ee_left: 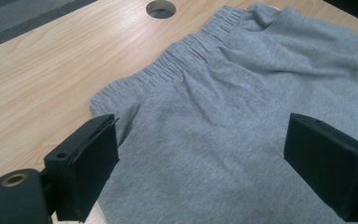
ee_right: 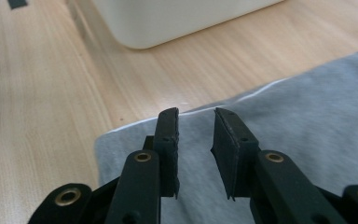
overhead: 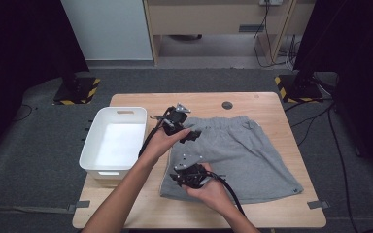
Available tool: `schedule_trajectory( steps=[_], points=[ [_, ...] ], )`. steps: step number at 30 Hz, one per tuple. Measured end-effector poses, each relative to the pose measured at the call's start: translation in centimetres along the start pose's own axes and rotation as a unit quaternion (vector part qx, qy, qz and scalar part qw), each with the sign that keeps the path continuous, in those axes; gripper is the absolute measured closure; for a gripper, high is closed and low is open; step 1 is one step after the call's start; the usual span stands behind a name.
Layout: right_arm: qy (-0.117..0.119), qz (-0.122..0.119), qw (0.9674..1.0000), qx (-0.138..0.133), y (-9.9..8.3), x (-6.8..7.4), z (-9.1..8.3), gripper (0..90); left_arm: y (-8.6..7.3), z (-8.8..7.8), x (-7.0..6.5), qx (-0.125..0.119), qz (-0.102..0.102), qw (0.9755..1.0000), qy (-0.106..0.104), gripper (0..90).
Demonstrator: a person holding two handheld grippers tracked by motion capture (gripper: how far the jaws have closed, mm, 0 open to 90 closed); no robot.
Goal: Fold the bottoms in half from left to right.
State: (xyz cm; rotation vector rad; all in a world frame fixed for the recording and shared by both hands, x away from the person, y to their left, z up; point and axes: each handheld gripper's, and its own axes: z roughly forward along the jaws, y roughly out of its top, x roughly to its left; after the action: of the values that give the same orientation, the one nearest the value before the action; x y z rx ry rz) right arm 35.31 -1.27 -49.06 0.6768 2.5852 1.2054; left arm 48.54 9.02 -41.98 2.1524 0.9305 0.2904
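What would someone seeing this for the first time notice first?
Grey shorts lie spread across the wooden table, with a white bin at their left. The left gripper hovers open near the waistband, and the right gripper hangs over the lower left corner, jaws narrowly apart.

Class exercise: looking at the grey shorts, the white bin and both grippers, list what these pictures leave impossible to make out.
- Grey shorts: near left corner, high view, hidden under the right gripper and hand.
- White bin: right gripper view, cut off by the top edge.
- Left gripper: jaws wide; contact with cloth unclear.
- Table hole: too small to identify.
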Motion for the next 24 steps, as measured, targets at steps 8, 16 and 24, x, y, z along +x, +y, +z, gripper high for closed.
schedule_trajectory(
  steps=[8,16,24],
  points=[
    [0.028,-0.002,0.9996,0.009,-0.2,2.0,2.0,60.3,-0.2,-0.4,0.4,0.000,-0.003,1.0000,0.007,9.3],
    [0.044,-0.004,0.9986,0.031,-0.7,3.3,3.6,48.0,-0.4,-0.5,0.6,0.000,-0.005,0.9999,0.011,9.3],
    [0.039,-0.006,0.9982,0.045,-1.0,4.0,4.4,46.5,-0.3,-0.6,0.5,-0.004,-0.004,0.9999,0.010,9.3]
  ],
)
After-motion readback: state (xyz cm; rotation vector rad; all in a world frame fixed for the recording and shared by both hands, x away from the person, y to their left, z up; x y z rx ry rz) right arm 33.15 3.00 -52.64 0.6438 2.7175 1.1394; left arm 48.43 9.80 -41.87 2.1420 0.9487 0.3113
